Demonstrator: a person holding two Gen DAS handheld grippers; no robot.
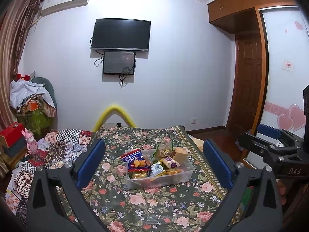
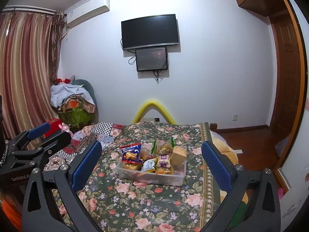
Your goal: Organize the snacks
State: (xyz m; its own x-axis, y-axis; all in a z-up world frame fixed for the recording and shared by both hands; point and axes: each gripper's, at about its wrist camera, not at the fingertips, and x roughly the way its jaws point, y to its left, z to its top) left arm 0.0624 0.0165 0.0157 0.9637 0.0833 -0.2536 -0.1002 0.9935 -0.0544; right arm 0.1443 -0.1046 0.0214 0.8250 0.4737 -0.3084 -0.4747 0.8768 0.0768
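Clear tub (image 1: 181, 177) on the bed (image 1: 146, 203) holds all snacks (image 1: 154, 162) we see; left tongs (image 1: 154, 164) and right tongs (image 2: 152, 165) spread, empty. Task looks finished.

Dark floral cloth (image 1: 154, 203) spread over the surface, patchwork quilt (image 1: 63, 145) just beside it at left. Black TV (image 1: 121, 34) mounted on the white wall, smaller screen (image 1: 118, 63) directly below, cables dangling. Yellow foam arch (image 2: 154, 109) standing behind the far edge of the cloth. Air conditioner (image 2: 88, 9) high on the wall, striped curtain (image 2: 27, 67) at left. Heap of clothes (image 1: 32, 98) in the corner. Wooden door (image 1: 249, 81) and cupboards (image 1: 249, 2) at right.
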